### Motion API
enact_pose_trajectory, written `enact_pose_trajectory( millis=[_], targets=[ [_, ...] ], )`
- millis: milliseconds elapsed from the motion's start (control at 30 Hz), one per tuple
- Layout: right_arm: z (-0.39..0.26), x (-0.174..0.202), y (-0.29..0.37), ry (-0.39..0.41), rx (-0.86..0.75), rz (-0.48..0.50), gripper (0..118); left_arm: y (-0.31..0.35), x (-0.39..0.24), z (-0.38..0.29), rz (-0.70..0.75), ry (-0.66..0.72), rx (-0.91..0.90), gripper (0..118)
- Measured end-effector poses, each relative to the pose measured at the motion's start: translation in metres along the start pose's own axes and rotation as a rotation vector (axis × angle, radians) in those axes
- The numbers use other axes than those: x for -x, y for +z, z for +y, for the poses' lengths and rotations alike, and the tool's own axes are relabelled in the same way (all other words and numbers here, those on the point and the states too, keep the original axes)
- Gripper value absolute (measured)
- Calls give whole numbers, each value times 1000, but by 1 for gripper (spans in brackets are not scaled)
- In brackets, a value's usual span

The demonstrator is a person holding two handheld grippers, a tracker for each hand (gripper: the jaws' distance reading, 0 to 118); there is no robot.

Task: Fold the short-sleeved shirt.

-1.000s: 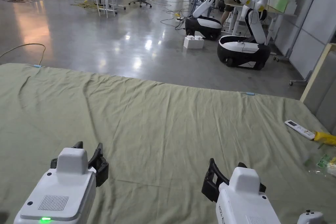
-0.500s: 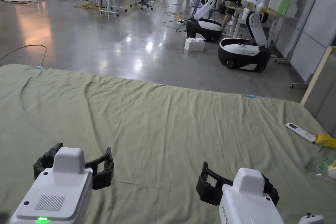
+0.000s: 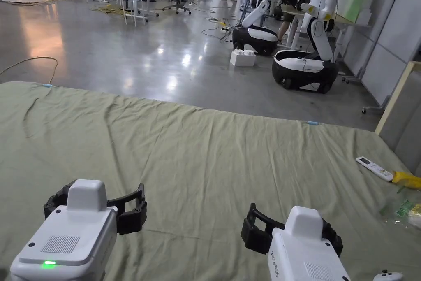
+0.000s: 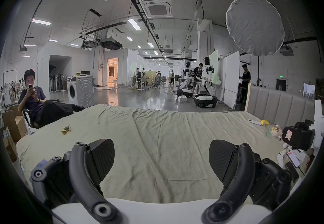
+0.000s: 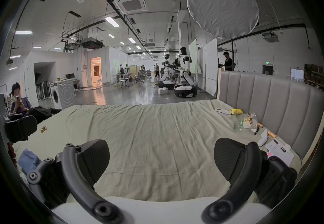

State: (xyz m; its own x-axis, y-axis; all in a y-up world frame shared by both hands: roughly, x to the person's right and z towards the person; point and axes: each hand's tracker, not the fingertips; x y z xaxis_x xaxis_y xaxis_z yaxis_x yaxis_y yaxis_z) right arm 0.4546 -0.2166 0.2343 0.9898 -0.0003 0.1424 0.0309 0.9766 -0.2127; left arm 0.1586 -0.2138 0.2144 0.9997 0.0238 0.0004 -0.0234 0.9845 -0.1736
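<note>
Olive-green sheet (image 3: 205,150), creased and spread flat, covers the lower two thirds of the head view. Both claws hover low over it at the bottom of the frame. The left gripper (image 3: 98,195) sits at lower left and the right gripper (image 3: 290,218) at lower centre-right, well apart from each other.

Each claw is spread wide with nothing between its jaws. In the left gripper view, bare sheet shows between the two black pads of the left gripper (image 4: 160,147). The right gripper view shows the same for the right gripper (image 5: 161,143).

A bunched blue cloth (image 5: 26,157) lies at the lower left of the right gripper view, just beside that claw's left jaw and not touching it. It sits below the left gripper (image 5: 19,127), seen at the frame's left edge. I cannot tell whether this cloth is the short-sleeved shirt.

A white remote (image 3: 374,168) and a yellow item (image 3: 407,179) lie at the right edge of the sheet, near the padded grey headboard (image 5: 271,96). White robots (image 3: 308,59) stand on the floor at upper right.
</note>
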Motion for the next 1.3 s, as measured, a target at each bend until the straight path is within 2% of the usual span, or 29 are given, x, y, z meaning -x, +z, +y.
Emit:
enact_pose_trajectory(
  millis=[67, 267, 367, 667, 900, 1300],
  targets=[
    [1, -2, 0, -30, 13, 24, 118, 0, -1, 0, 7, 0, -5, 108],
    [8, 1, -2, -77, 64, -28, 118, 1, -1, 1, 21, -16, -21, 108],
    [12, 0, -4, -98, 88, -29, 118, 2, 1, 1, 18, -8, -34, 112],
    [16, 5, -6, -71, 142, -80, 118, 5, 4, 1, 16, -17, -77, 115],
    [14, 1, -11, -80, 164, -54, 118, 5, 5, 0, 14, -39, -81, 117],
    [17, -4, -20, -64, 183, -68, 118, 3, 6, -5, 25, -86, -94, 118]
  ],
)
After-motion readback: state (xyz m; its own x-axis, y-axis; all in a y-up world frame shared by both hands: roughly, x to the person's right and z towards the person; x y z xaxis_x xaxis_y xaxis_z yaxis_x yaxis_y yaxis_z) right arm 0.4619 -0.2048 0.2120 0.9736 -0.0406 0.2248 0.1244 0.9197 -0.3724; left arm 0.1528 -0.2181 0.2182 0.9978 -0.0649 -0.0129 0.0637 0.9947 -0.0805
